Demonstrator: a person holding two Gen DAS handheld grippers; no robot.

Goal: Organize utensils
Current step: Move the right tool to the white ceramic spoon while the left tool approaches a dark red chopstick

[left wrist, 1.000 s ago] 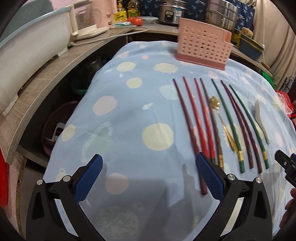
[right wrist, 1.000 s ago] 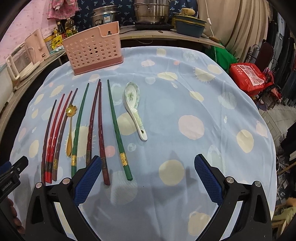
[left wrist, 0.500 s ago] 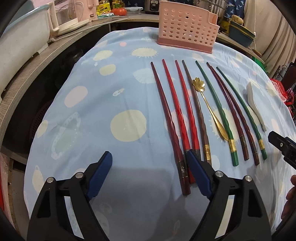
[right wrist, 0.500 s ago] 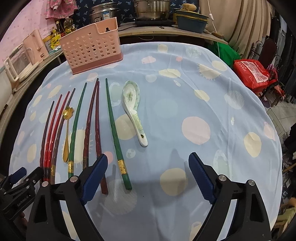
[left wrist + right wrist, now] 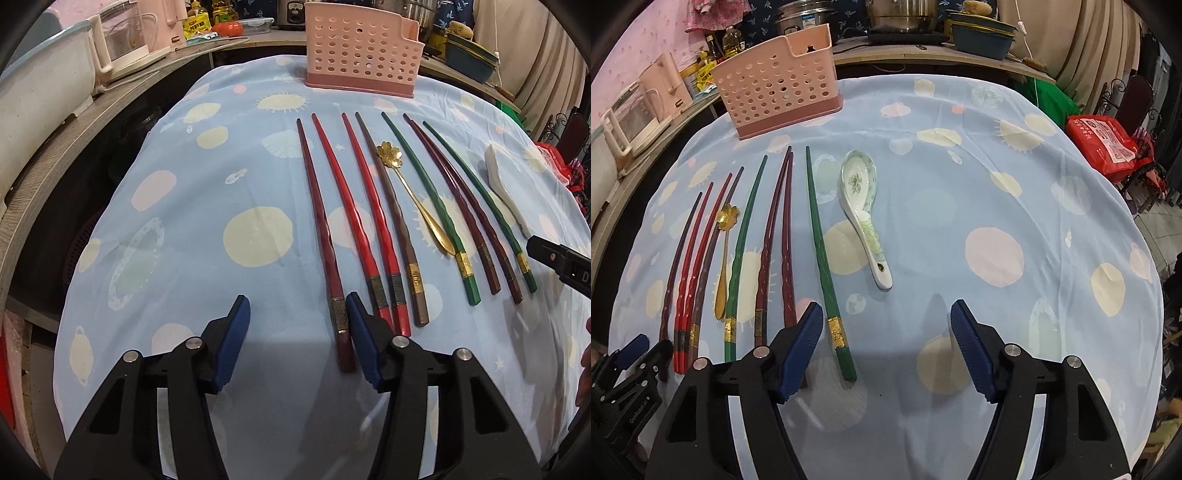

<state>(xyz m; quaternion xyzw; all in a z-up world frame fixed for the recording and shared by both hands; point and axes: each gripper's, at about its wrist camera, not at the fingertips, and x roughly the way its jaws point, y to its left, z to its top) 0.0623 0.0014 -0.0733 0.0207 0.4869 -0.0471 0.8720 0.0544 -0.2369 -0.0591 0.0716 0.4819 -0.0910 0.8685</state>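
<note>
Several chopsticks lie side by side on the blue spotted tablecloth (image 5: pixel 184 258): dark red (image 5: pixel 321 229), red (image 5: pixel 354 218), brown (image 5: pixel 391 221), green (image 5: pixel 428 199). A gold flower spoon (image 5: pixel 410 192) lies among them and a white ceramic spoon (image 5: pixel 864 214) to their right. A pink perforated holder (image 5: pixel 360 48) stands at the far edge. My left gripper (image 5: pixel 295 325) is open, its right finger beside the handle end of the leftmost dark red chopstick. My right gripper (image 5: pixel 886 332) is open above the cloth, the rightmost green chopstick (image 5: pixel 823 258) just inside its left finger.
A counter (image 5: pixel 74 122) with a kettle (image 5: pixel 122 37) runs along the left. Pots (image 5: pixel 901 14) and a blue basin (image 5: pixel 982 33) stand behind the table. A red bag (image 5: pixel 1104 144) lies off the right edge.
Both grippers have moved forward and lower toward the chopstick handles, and their jaws have narrowed. The left one now sits by the leftmost chopstick. The utensils have not moved.
</note>
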